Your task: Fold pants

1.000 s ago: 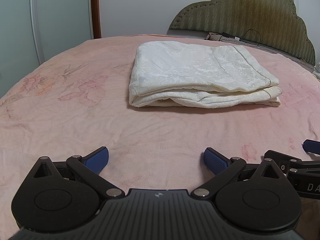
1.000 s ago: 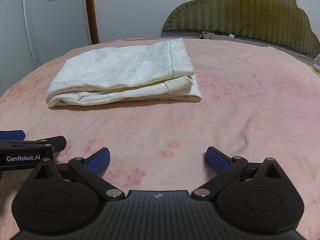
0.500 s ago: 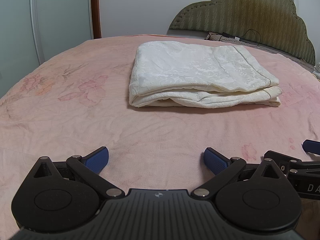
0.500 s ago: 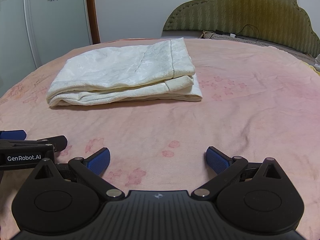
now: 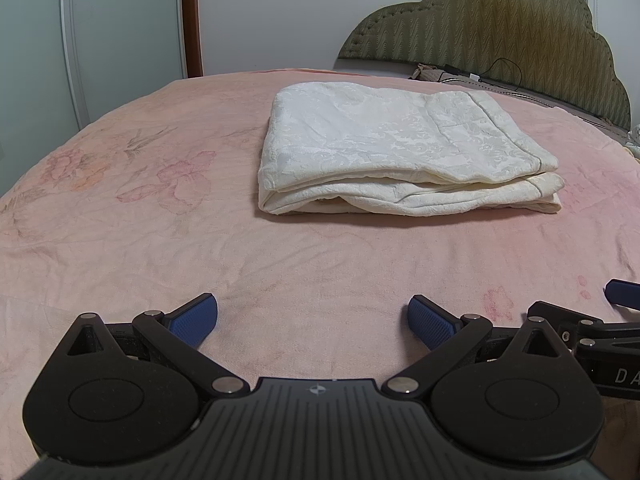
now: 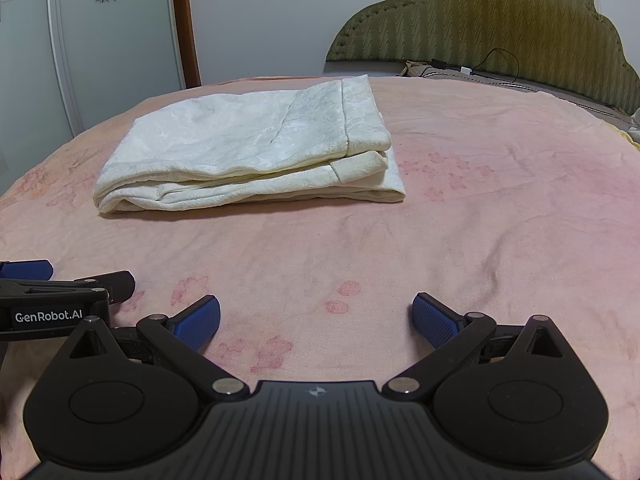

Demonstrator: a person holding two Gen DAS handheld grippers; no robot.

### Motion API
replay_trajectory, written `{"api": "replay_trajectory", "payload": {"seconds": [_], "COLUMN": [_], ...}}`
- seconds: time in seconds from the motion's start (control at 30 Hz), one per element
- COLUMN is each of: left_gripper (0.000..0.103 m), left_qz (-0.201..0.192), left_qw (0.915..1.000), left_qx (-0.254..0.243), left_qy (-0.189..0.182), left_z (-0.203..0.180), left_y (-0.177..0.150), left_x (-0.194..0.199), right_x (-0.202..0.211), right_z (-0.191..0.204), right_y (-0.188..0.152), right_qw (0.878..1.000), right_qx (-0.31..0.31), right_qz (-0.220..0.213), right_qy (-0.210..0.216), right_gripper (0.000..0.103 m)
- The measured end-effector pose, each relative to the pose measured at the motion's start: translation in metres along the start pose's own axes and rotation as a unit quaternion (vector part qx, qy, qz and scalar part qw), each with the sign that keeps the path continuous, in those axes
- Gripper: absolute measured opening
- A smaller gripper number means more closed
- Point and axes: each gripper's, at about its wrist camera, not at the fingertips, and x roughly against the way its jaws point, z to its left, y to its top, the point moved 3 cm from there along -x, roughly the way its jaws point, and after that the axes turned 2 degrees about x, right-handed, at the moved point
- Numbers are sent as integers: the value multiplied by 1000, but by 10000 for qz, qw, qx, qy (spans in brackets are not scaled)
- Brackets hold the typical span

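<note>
The cream-white pants [image 5: 396, 152] lie folded in a flat stack on the pink bedspread [image 5: 200, 240], ahead of both grippers. In the right wrist view the same pants [image 6: 256, 148] sit left of centre. My left gripper [image 5: 313, 320] is open near the bed's front, well short of the stack, with nothing between its blue pads. My right gripper [image 6: 316, 322] is open too, empty, just to the right of the left one. Each gripper's side shows at the edge of the other's view.
A green padded headboard [image 5: 500, 28] stands at the back right, with a black cable [image 5: 500, 74] and a pillow edge below it. A white wardrobe door [image 6: 100, 48] and a brown door frame [image 6: 186, 20] are at the back left.
</note>
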Motion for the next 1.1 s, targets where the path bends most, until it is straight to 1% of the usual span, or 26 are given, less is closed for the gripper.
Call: {"api": "replay_trajectory", "payload": {"seconds": [0.6,0.7,0.8,0.87,0.9,0.97,1.07,1.1], "left_gripper": [103,103,103,103,103,103,103,103], "left_qz": [-7,-44,-220,-291,-282,-151,-101,-95], "left_qw": [10000,9999,9995,9988,9986,9990,9991,9991], "left_qx": [63,82,119,82,79,104,143,148], "left_qy": [-65,-72,209,387,434,411,390,391], "left_z": [3,5,8,10,11,12,14,14], "left_y": [0,0,-1,-1,-1,-1,-1,-2], "left_x": [1,6,15,17,16,11,9,9], "right_x": [0,7,20,21,19,11,-7,-9], "right_z": [0,1,7,12,14,17,18,17], "right_y": [0,2,8,12,13,11,7,8], "right_qw": [10000,9998,9984,9976,9976,9981,9986,9988], "right_qx": [-4,30,247,414,474,504,512,474], "right_qz": [-8,-198,-501,-548,-510,-363,129,141], "right_qy": [-6,-27,-53,-37,-33,-50,-74,-32], "right_gripper": [103,103,103,103,103,103,103,103]}}
